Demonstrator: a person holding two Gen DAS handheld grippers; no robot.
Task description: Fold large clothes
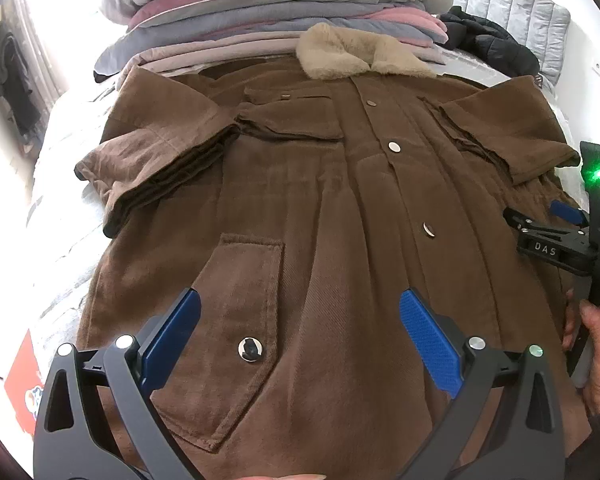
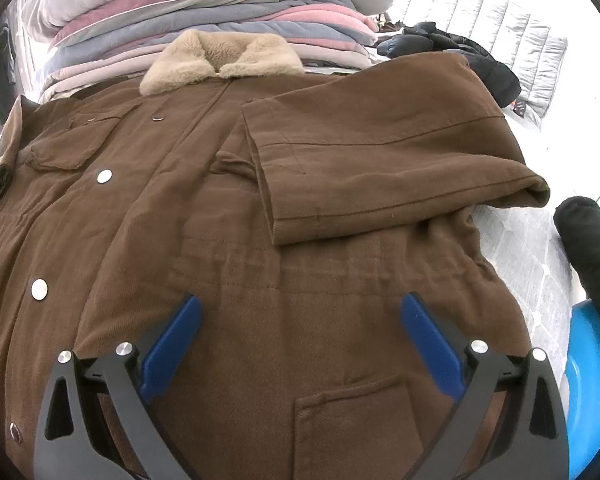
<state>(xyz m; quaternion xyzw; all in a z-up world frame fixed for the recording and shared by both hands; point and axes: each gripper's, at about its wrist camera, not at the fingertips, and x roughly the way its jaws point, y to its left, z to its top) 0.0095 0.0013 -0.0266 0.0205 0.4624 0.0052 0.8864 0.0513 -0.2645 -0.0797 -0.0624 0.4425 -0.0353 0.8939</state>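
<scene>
Probably a bedroom: bed (image 1: pixel 60 152) (quilted headboard (image 2: pixel 500 32)), stacked bedding (image 1: pixel 260 12).

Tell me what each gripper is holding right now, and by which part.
Nothing is held. The left gripper and the right gripper both hang with jaws wide open over the lower front of the brown coat, with no cloth between them.
</scene>
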